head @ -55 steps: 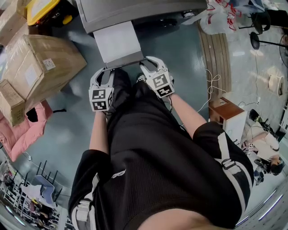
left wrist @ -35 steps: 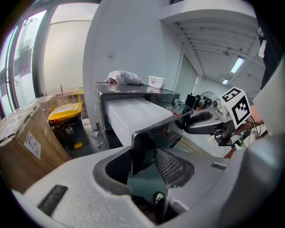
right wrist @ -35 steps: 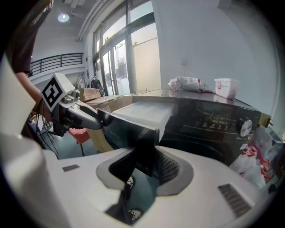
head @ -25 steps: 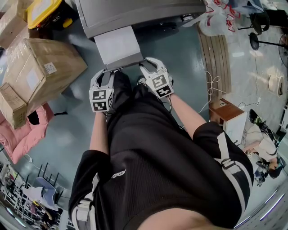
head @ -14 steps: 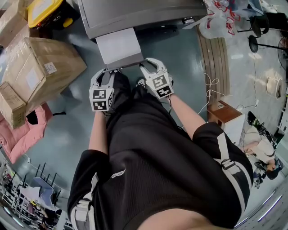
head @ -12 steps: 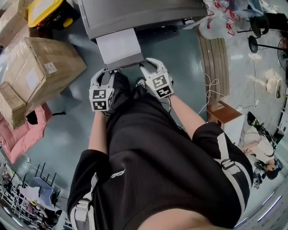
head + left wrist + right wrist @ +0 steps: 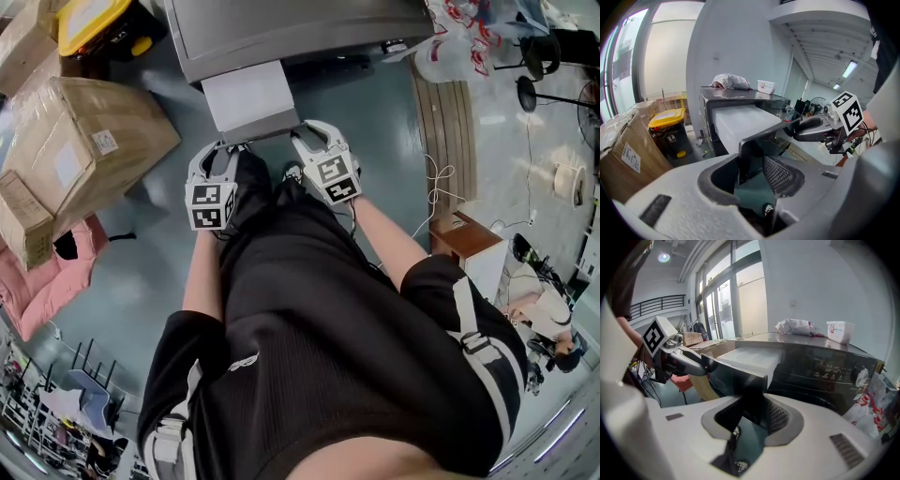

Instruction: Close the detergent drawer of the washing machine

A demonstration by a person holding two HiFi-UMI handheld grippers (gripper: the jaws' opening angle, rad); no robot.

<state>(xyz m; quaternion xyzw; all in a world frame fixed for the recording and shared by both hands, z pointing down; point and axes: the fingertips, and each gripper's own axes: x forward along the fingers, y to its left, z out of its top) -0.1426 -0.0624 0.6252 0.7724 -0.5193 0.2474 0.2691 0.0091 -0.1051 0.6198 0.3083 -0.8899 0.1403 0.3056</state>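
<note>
While the detergent drawer stands pulled out from the washing machine, above the floor, both tongs sit at its dark front panel. The left tongs are spread, with the panel's left corner between them. The right tongs are spread likewise around its right corner.

A large cardboard box lies on a blue-green floor. A smaller box touches its near corner, with pink fabric just beside that. A yellow-lidded bin stands behind the boxes. On the opposite side are a wooden pallet, a loose white cable and a small wooden cabinet. A white plastic bag sits near the pallet's far end
</note>
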